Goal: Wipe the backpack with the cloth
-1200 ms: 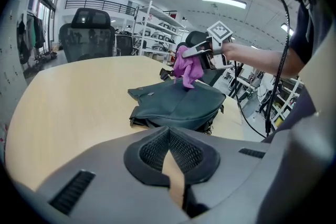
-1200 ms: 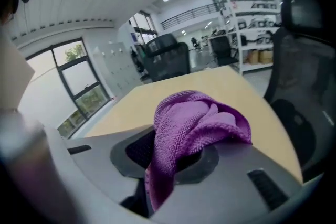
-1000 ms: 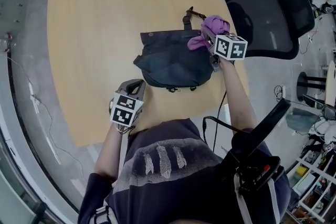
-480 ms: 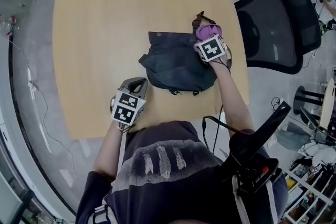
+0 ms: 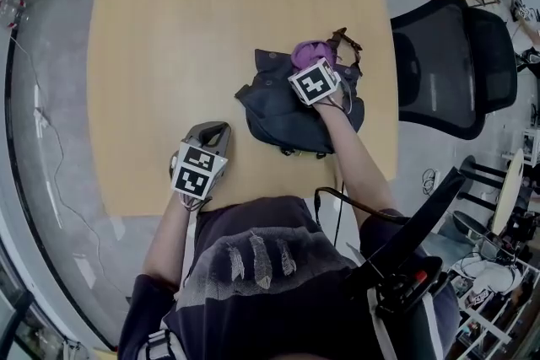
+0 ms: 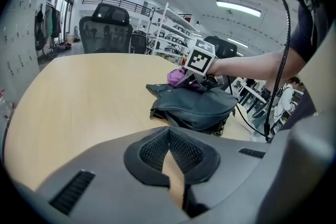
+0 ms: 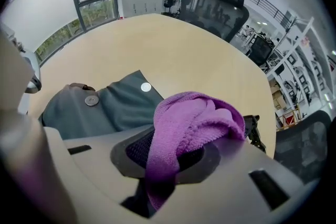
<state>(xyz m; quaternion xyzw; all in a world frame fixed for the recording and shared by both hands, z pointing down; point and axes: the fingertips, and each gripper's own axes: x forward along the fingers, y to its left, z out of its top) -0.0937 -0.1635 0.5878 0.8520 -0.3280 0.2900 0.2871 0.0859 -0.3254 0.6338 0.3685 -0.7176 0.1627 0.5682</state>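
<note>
On the backpack (image 5: 295,110) lying on the worktop (image 5: 186,38), my right gripper (image 7: 168,157) pinches the purple cloth (image 7: 194,115) in its jaws, while my left gripper (image 6: 169,152) sits near the backpack, jaws together, empty.

No word, brand name or number can be read anywhere. The only sign-like marks are the black-and-white square code patterns on the two marker cubes. The left cube (image 5: 199,171), on the left gripper (image 6: 169,131), sits at about 7 o'clock from the middle of the table (image 5: 169,29) and shows two patterned faces. The right cube (image 5: 315,83), on the right gripper (image 7: 165,155), sits at about 3 o'clock, just at 6 o'clock of the purple cloth (image 5: 308,51), and shows one face. These are block patterns, not letters. Two round metal snaps (image 7: 146,87) on the backpack (image 7: 105,107) are too small to show any stamp.
</note>
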